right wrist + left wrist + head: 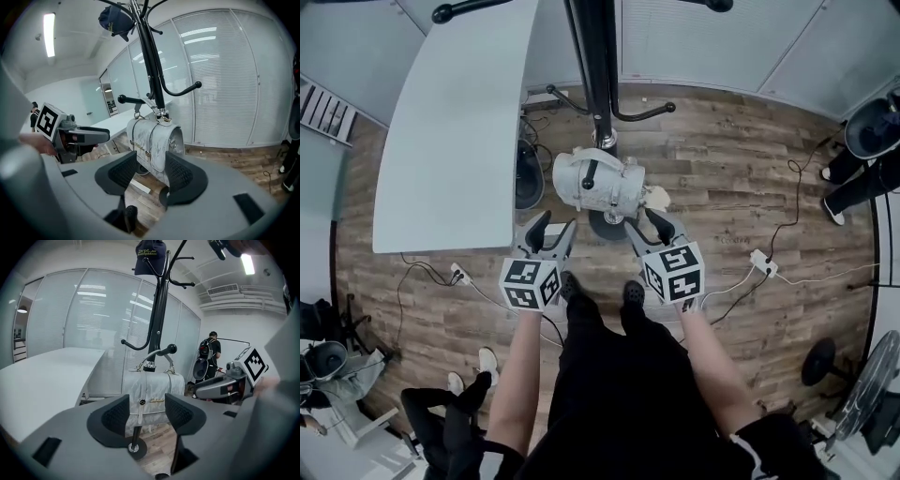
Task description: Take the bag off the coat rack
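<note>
A silvery-white handbag (598, 183) hangs by its handle from a low hook of the black coat rack (598, 66), above the rack's round base. In the head view my left gripper (551, 232) is just short of the bag's left end and my right gripper (652, 225) just short of its right end. Both stand open with nothing between their pads. In the left gripper view the handbag (152, 401) shows front-on beyond the left gripper (146, 411). The right gripper view has the handbag (152, 140) end-on beyond the right gripper (150, 171). A dark cap (150, 256) hangs at the rack's top.
A long white table (455, 131) stands to the rack's left. Cables and a power strip (764, 265) lie on the wooden floor. A person with a backpack (208, 350) stands by the far wall. Other people's legs show at the lower left and far right.
</note>
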